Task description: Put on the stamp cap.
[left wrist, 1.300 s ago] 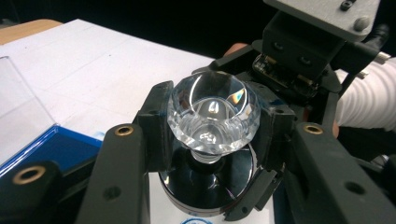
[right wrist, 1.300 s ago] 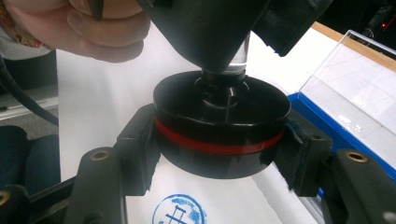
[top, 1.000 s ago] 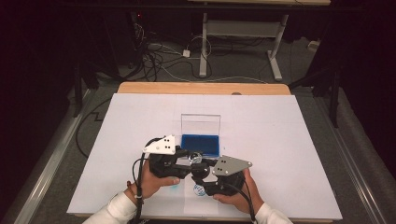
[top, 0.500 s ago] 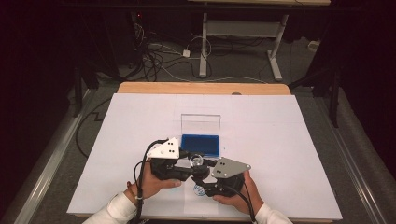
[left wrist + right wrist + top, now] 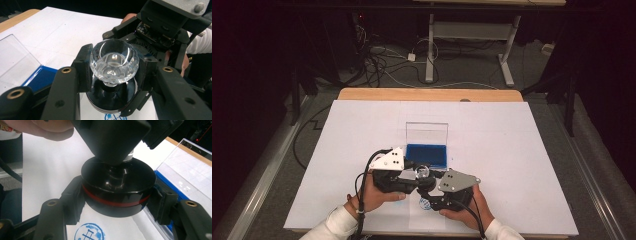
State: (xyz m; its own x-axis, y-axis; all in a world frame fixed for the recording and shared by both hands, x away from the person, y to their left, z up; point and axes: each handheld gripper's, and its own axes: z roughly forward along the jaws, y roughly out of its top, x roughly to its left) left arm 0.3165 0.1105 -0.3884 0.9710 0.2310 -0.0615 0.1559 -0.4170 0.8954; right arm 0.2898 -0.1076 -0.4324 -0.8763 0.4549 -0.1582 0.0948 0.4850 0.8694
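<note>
A stamp with a clear faceted crystal knob [image 5: 113, 62] and a round black base [image 5: 117, 192] with a red band hangs just above the table. My left gripper [image 5: 113, 68] is shut on the knob. My right gripper [image 5: 117, 203] is shut on the base from both sides. In the high view the two grippers, left [image 5: 412, 172] and right [image 5: 428, 184], meet over the stamp [image 5: 422, 173] near the table's front edge. A round blue imprint [image 5: 90, 233] lies on the paper directly under the base, also seen as a blue mark [image 5: 424, 204] from above.
A blue ink pad [image 5: 427, 155] in a clear case with its lid [image 5: 427, 132] standing upright sits just beyond the grippers. White paper covers the table [image 5: 512, 150], with a wooden edge [image 5: 427, 94] at the far side. Cables and table legs lie on the floor beyond.
</note>
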